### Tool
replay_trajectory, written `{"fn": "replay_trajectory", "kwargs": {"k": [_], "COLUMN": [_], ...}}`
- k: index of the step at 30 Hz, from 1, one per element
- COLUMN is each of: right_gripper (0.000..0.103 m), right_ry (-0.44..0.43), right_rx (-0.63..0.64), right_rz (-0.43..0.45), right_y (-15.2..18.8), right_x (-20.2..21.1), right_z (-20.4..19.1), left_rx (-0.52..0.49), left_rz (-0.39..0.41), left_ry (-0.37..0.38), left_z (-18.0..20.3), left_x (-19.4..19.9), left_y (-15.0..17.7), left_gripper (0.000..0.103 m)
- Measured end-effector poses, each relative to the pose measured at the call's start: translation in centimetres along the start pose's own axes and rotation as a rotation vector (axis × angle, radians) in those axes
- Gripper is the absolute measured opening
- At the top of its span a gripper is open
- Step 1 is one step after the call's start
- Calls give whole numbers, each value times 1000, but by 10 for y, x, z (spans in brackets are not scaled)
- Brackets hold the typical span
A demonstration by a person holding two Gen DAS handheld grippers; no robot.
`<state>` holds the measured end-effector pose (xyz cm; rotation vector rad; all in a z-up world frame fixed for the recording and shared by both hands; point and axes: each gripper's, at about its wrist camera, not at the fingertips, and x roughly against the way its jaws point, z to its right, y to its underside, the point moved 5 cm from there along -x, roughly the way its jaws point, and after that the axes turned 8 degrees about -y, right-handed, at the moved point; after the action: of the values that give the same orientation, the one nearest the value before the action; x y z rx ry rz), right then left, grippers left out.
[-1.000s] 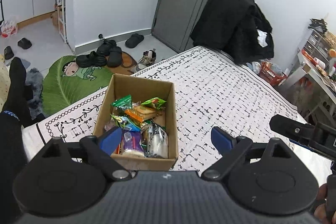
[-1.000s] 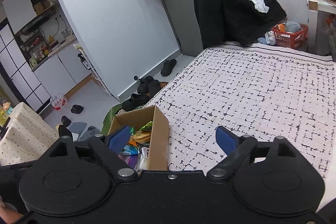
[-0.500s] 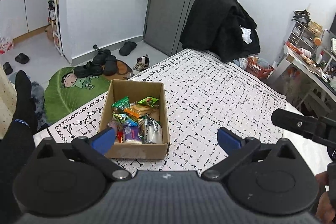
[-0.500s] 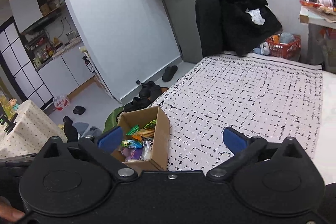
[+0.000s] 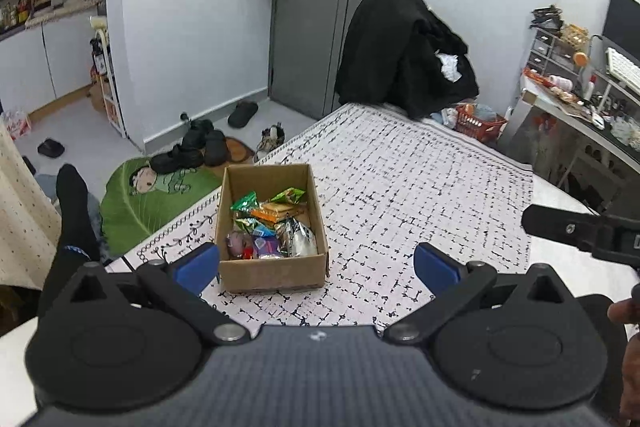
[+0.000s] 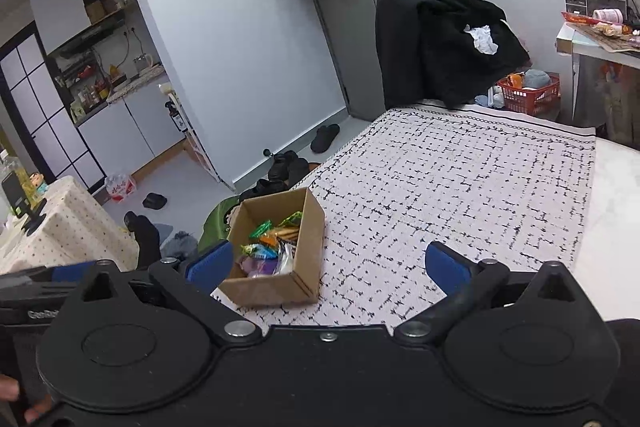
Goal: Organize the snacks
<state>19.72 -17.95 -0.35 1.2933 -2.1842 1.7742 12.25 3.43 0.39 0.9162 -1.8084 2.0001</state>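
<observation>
Cardboard box (image 5: 272,273) of snacks (image 5: 269,227) sat on the patterned tablecloth (image 5: 420,187), near the table's left edge. Left gripper (image 5: 316,265) was spread wide, empty, hovering just in front of the box, its left finger beside the box's near corner. Right gripper (image 6: 328,265) was also wide apart, holding nothing, with the box (image 6: 280,283) ahead toward its left finger.
</observation>
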Motion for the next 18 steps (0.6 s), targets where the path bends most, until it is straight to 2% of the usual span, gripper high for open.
{"fn": "replay_trajectory", "kwargs": {"k": [10,18], "right_gripper": [103,103], "right_ry": [50,48], "right_rx": [56,94], "right_rz": [11,29], "right_y": [19,30], "right_x": [37,60], "right_z": [-9,-20], "left_rx": [-18,-11], "left_rz": [71,92], "left_ry": [23,36], "left_z": [0,-1], "left_x": [51,70], "left_y": [15,27], "left_gripper": [103,103]}}
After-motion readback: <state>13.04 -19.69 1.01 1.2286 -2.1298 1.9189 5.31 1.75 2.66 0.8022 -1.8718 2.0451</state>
